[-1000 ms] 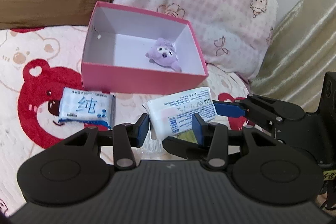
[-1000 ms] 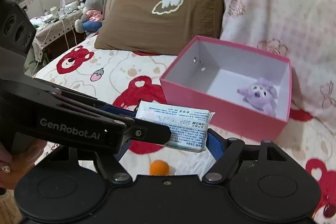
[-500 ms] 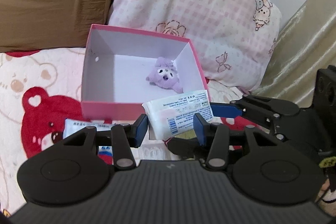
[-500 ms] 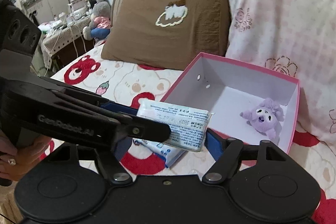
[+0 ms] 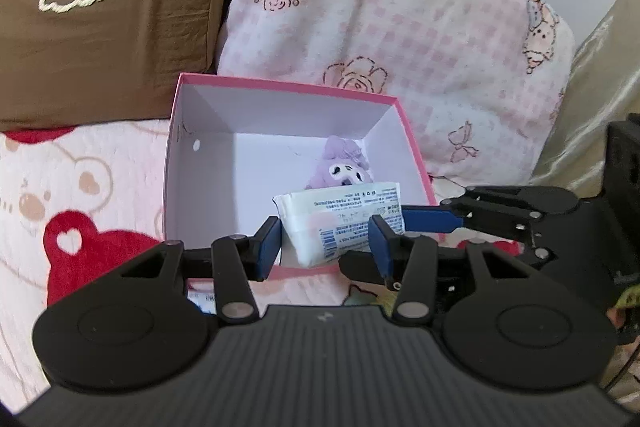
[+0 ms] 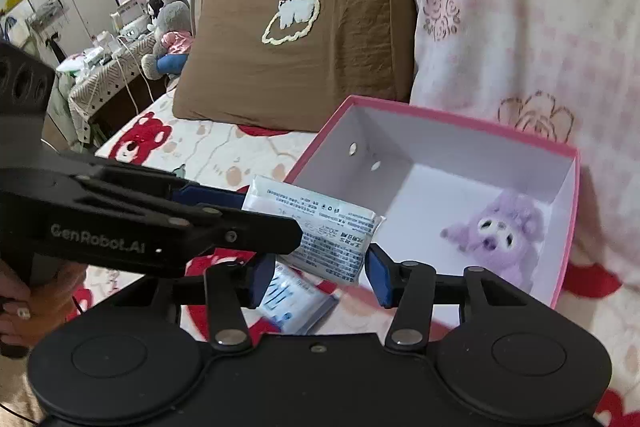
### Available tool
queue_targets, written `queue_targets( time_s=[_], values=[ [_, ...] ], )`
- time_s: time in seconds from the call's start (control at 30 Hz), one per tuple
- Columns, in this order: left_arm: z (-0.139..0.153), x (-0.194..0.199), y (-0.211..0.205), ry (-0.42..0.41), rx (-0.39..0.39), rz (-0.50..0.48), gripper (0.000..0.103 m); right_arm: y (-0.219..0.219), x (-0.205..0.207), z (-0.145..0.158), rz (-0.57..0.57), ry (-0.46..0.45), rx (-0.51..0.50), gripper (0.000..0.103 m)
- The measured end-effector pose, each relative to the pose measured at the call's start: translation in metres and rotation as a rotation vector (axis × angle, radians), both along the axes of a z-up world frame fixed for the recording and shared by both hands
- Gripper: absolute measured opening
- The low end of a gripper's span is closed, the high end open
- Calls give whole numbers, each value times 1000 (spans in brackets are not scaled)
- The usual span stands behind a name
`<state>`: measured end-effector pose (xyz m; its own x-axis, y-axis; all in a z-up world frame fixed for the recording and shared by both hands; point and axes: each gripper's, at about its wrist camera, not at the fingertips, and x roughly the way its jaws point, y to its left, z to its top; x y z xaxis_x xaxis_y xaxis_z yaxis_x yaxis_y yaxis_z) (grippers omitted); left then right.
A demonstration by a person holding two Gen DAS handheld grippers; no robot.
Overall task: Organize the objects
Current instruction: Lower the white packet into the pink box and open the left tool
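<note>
now left gripper (image 5: 324,247) pinches the pack (image 5: 344,219), carried over the box (image 5: 240,115), right gripper (image 6: 318,277) narrowed around it

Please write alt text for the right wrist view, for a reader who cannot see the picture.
A white tissue pack is held in the air at the edge of an open pink box, gripped at its left end by the left gripper, with the right gripper just below it. A purple plush toy lies in the box, on a bed with pillows.
</note>
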<state>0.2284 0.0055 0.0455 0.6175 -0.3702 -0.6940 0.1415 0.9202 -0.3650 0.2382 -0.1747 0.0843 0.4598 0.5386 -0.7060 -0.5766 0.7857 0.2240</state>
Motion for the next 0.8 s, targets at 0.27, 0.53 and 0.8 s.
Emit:
queue_targets(
  time_s=[0.27,0.53,0.8],
  values=[
    [-31,57,-4,126,2,1,48,1,40,-27,-33,20,-26,54],
    [-58,101,-4,172,3,49,48,-4,89,-55,-81,130,-15,54],
    [-95,134,8,247,-65,122,48,17,123,-82,-93,164,-114,54]
  ],
)
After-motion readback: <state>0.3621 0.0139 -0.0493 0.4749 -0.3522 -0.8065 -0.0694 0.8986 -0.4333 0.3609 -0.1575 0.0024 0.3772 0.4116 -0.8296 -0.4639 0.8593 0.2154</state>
